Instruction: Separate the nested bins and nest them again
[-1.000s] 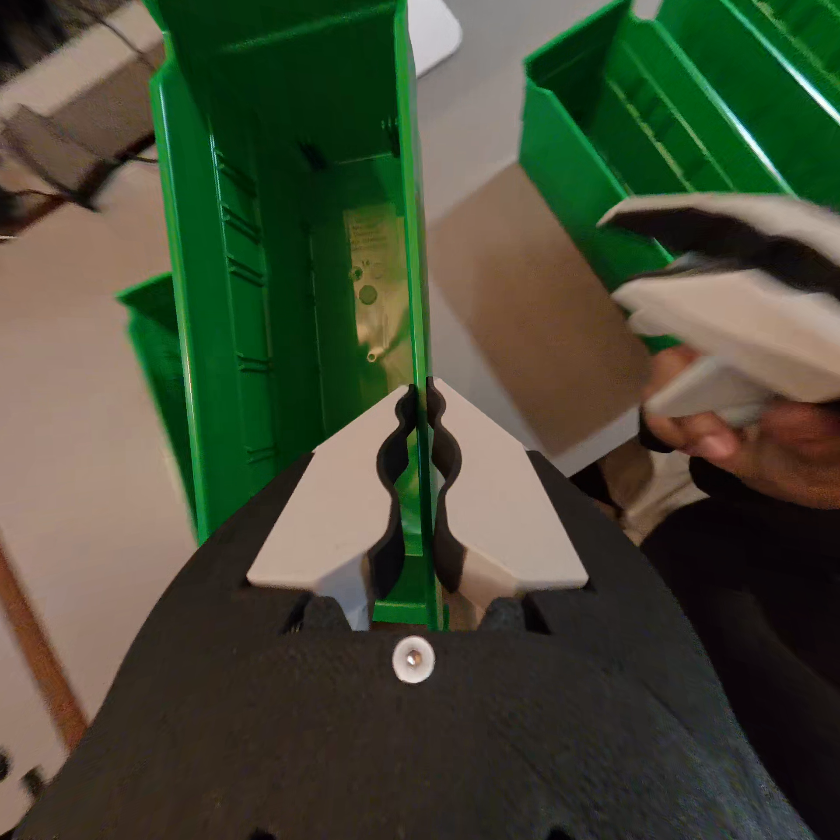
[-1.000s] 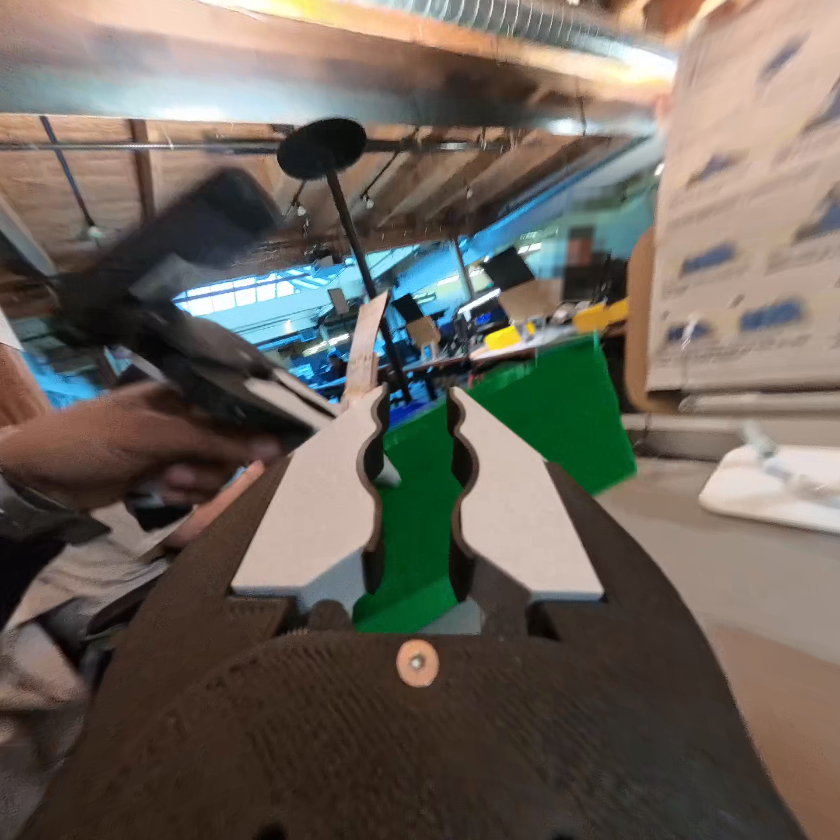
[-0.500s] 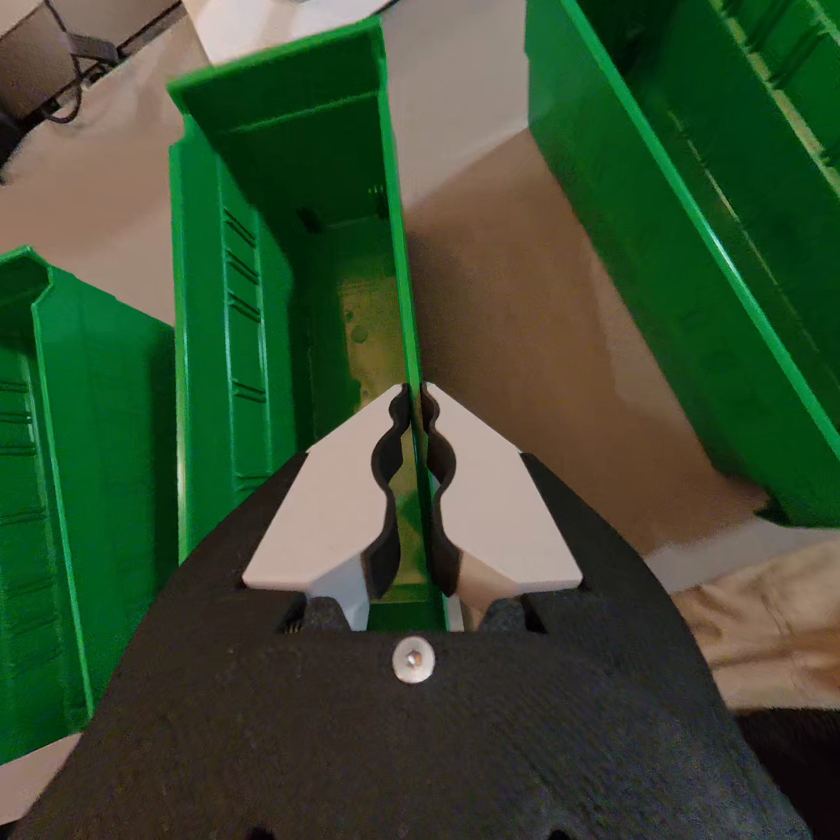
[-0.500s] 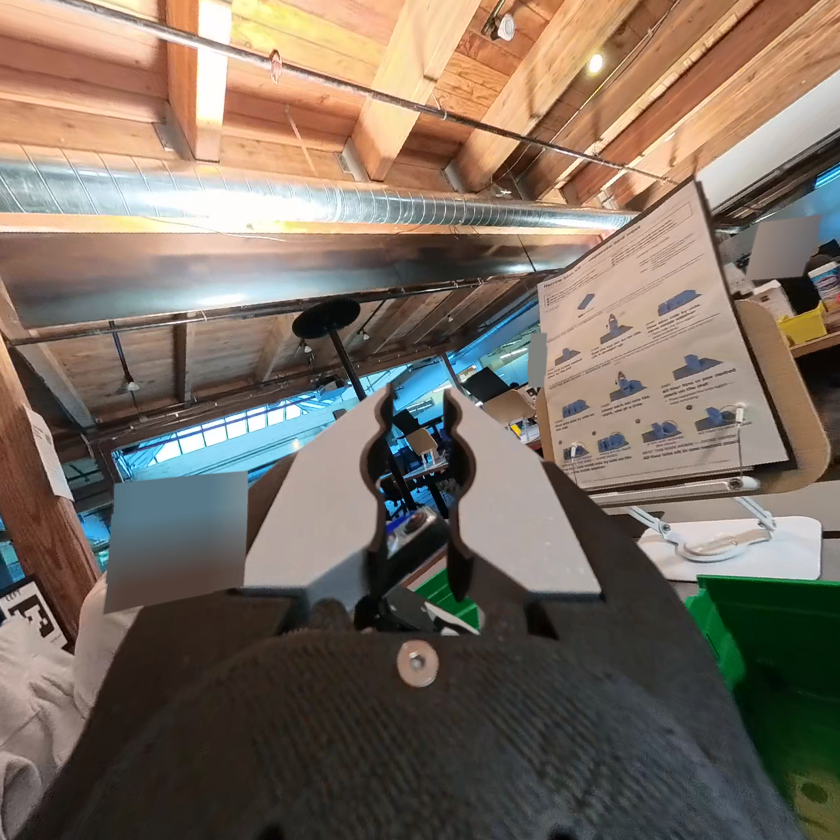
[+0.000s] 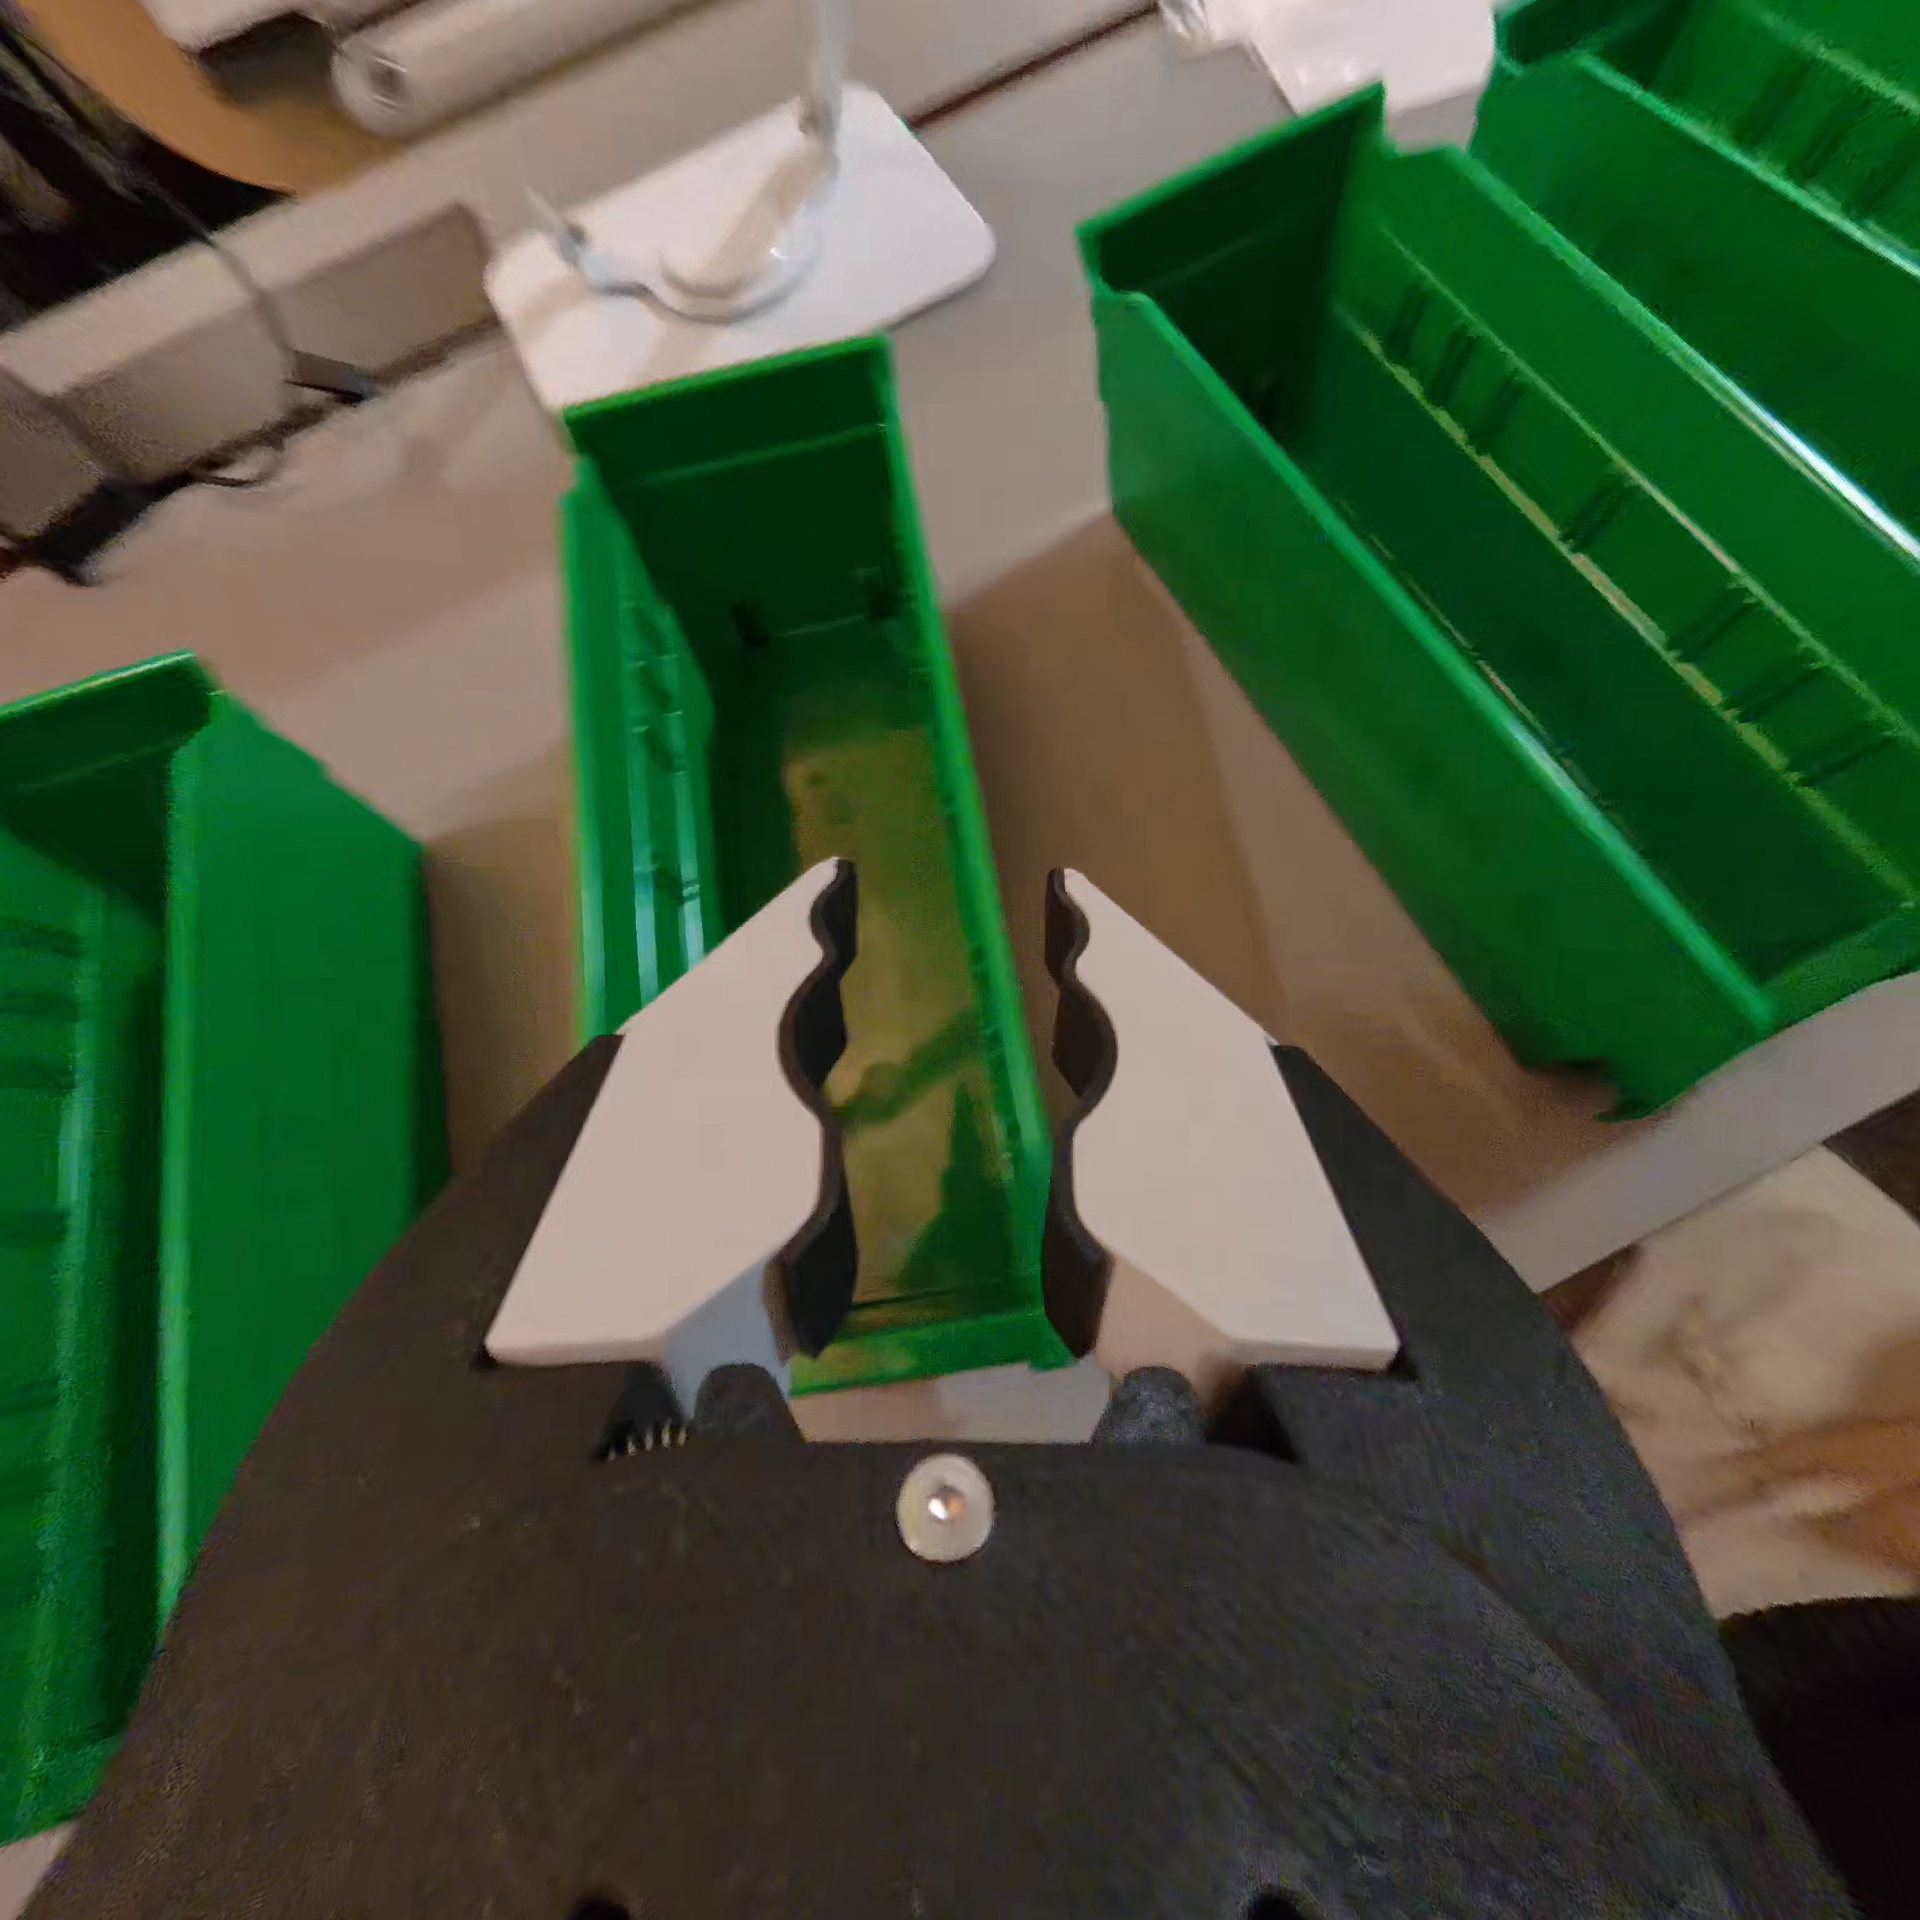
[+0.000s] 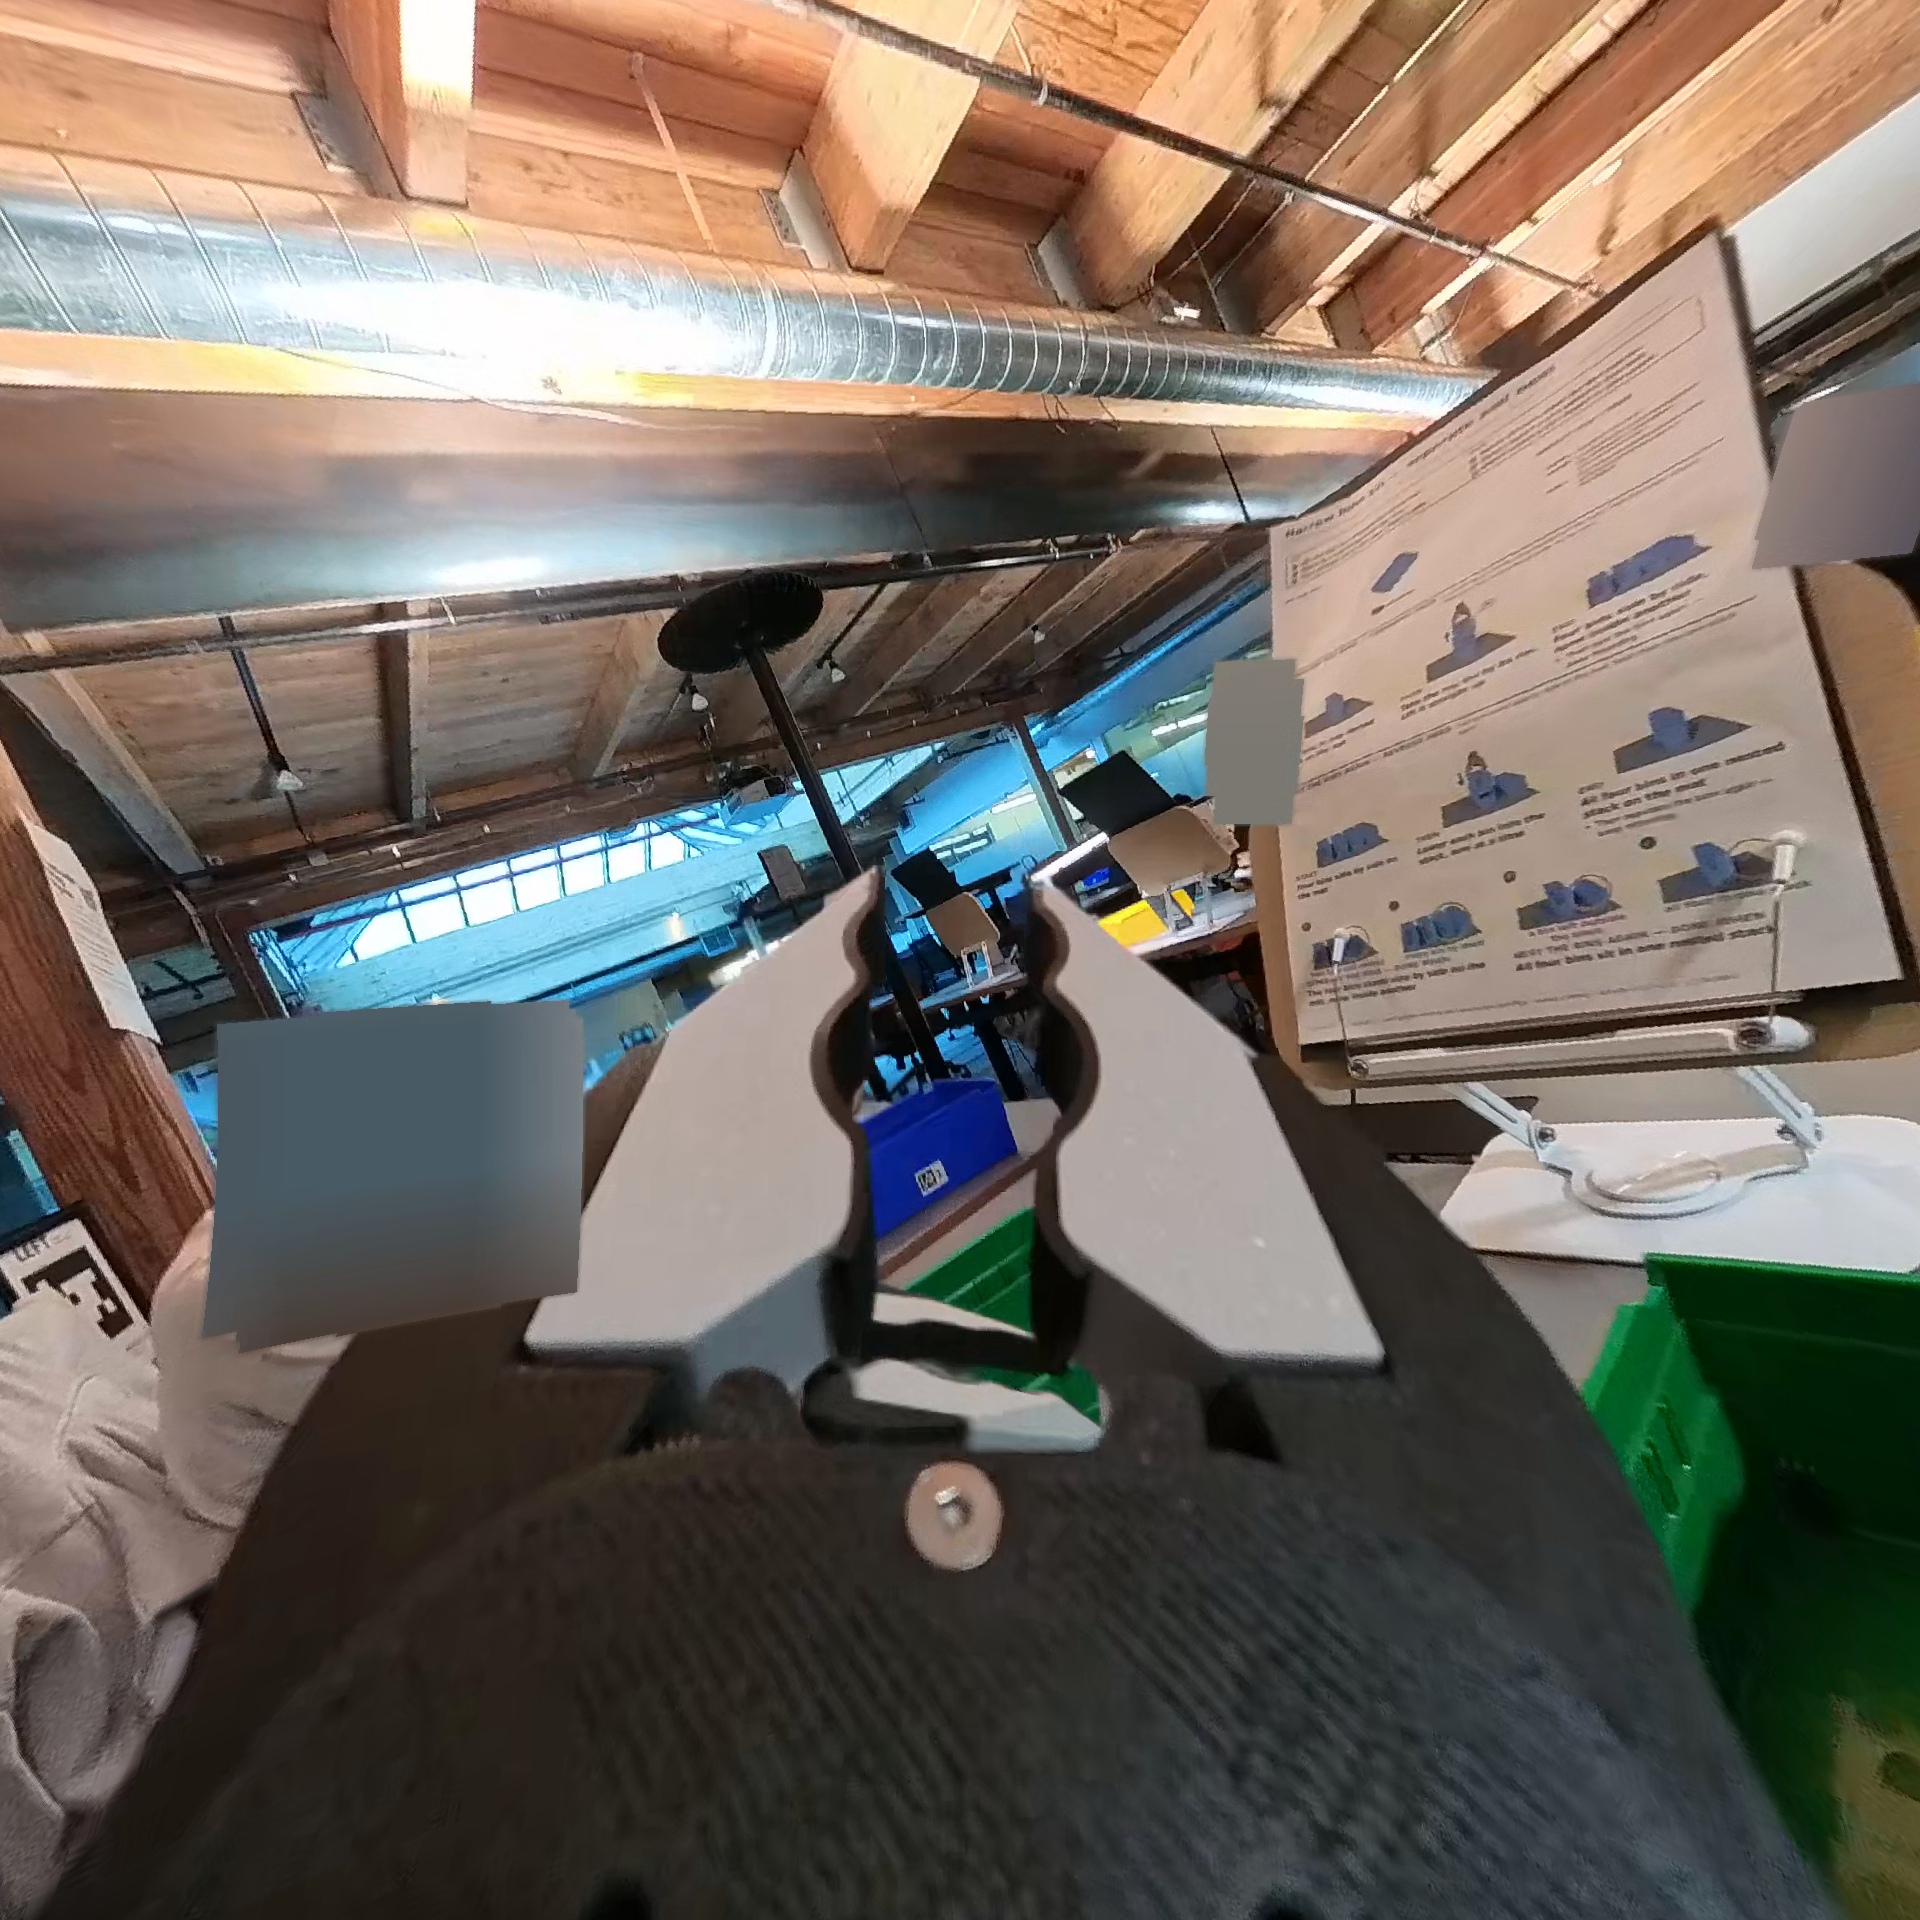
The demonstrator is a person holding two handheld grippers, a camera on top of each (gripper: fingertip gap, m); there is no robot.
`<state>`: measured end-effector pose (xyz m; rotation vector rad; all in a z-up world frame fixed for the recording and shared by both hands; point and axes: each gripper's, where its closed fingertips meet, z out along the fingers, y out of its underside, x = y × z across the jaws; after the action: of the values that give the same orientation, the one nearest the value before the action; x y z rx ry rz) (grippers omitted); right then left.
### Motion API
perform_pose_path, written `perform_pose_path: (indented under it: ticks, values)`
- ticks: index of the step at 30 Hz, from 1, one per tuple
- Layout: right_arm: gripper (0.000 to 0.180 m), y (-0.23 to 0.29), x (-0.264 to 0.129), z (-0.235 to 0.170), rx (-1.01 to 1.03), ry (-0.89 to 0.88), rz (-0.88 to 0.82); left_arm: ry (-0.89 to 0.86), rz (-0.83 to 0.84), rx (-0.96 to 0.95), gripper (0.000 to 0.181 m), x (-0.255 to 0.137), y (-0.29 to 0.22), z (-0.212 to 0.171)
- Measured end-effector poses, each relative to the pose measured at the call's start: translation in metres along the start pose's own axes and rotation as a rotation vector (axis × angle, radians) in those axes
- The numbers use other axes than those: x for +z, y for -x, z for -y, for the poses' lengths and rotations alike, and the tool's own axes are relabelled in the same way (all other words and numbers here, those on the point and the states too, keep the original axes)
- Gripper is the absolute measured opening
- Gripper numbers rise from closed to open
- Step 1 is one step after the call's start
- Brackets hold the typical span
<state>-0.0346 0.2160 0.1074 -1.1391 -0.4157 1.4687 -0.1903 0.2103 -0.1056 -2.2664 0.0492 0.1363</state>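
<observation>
Our left wrist view looked down, close over the green bins [image 5: 774, 665]; our right faced upward at ceiling beams [image 6: 894, 94]; both shared the white stand base [image 5: 748, 260].

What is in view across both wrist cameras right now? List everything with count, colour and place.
Narrow green plastic bin: one, green, standing on the table straight ahead of the left gripper, released.
Green plastic bin at left: one, green, at the left edge of the left wrist view.
Green plastic bins at right: at least two, green, side by side at upper right; a further one cannot be ruled out.
White stand base: one, white, behind the narrow bin.
Instruction sheet on a holder: one, pale with blue drawings, right of the right wrist view.
Blue crate: one, blue, far background.
Table: one, beige, under the bins.
Left gripper: one, grey and black, open.
Right gripper: one, grey and black, open, pointing up towards the ceiling.
</observation>
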Motion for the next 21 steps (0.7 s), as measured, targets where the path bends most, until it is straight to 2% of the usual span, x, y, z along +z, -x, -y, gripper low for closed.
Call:
perform_pose_path:
  ticks: [4, 8, 10, 12, 14, 16, 18, 21]
  values:
    - [0.031, -0.002, 0.015, -0.022, -0.102, 0.105, -0.04, -0.13, 0.208, -0.066, 0.048, -0.032, 0.065, -0.048]
    - [0.036, -0.016, 0.027, -0.038, -0.184, 0.221, -0.116, -0.199, 0.136, -0.17, 0.05, -0.026, 0.062, -0.101]
    - [0.037, -0.017, 0.026, -0.051, -0.226, 0.293, -0.132, -0.189, 0.172, -0.09, 0.049, -0.019, 0.066, -0.115]
    - [0.035, -0.023, 0.02, -0.062, -0.288, 0.333, -0.175, -0.205, 0.286, 0.058, 0.031, -0.016, 0.082, -0.116]
    - [0.033, -0.03, 0.006, -0.085, -0.339, 0.389, -0.206, -0.232, 0.226, 0.111, 0.018, -0.009, 0.073, -0.116]
    - [0.033, -0.033, -0.018, -0.118, -0.387, 0.467, -0.199, -0.211, 0.142, 0.085, 0.019, -0.003, 0.057, -0.119]
    - [0.031, -0.033, -0.048, -0.149, -0.467, 0.515, -0.173, -0.217, 0.078, 0.109, 0.007, -0.005, 0.042, -0.118]
    - [0.024, -0.025, -0.087, -0.179, -0.604, 0.498, -0.099, -0.221, 0.159, 0.157, 0.014, -0.01, 0.042, -0.115]
